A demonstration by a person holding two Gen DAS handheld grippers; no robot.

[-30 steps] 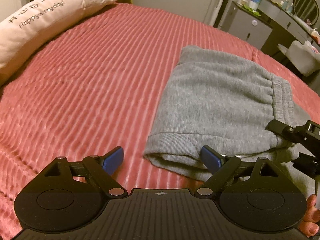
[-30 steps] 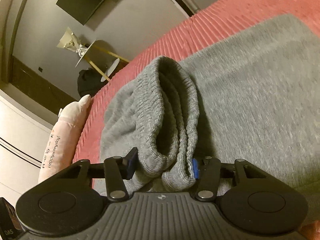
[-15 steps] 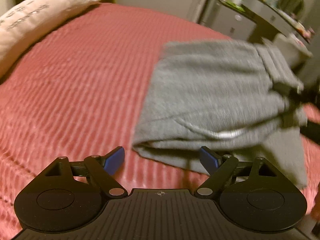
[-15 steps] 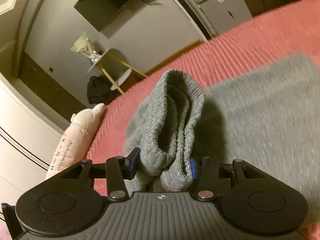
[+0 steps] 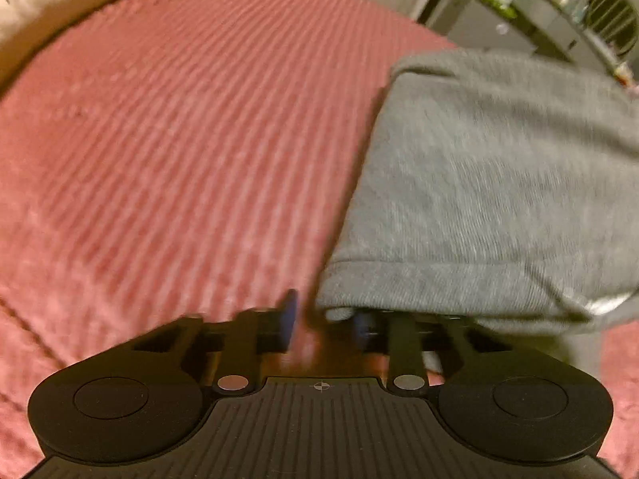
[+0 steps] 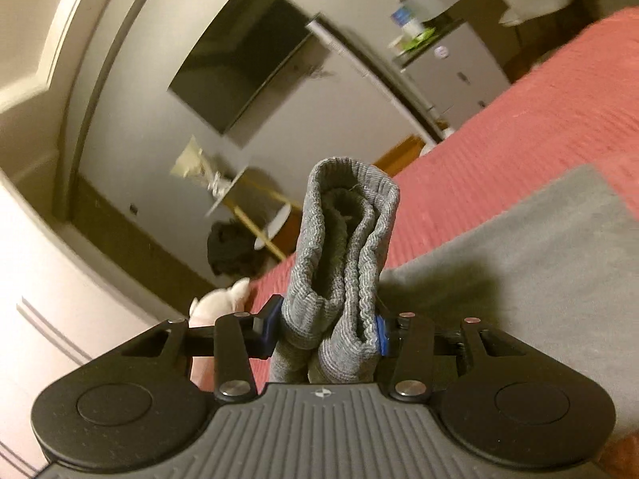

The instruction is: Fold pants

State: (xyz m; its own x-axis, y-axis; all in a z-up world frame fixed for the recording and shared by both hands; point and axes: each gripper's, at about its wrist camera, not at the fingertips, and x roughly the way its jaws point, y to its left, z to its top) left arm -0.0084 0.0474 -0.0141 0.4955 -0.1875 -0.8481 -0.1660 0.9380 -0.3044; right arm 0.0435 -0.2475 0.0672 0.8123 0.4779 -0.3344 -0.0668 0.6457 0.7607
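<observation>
The right gripper point(image 6: 325, 333) clamps the bunched waistband point(image 6: 345, 247) to lift the pants point(image 5: 499, 183), while the left gripper point(image 5: 323, 319), jaws just closing, pinches the lower-centre hem point(image 5: 399, 283) against the bed point(image 5: 179, 139).

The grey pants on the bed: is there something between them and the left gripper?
Nothing visible. The left gripper sits right at the near hem corner of the grey pants on the red bedspread. Its jaws have just closed, and blur hides whether fabric is caught. The right gripper already clamps the ribbed waistband.
</observation>
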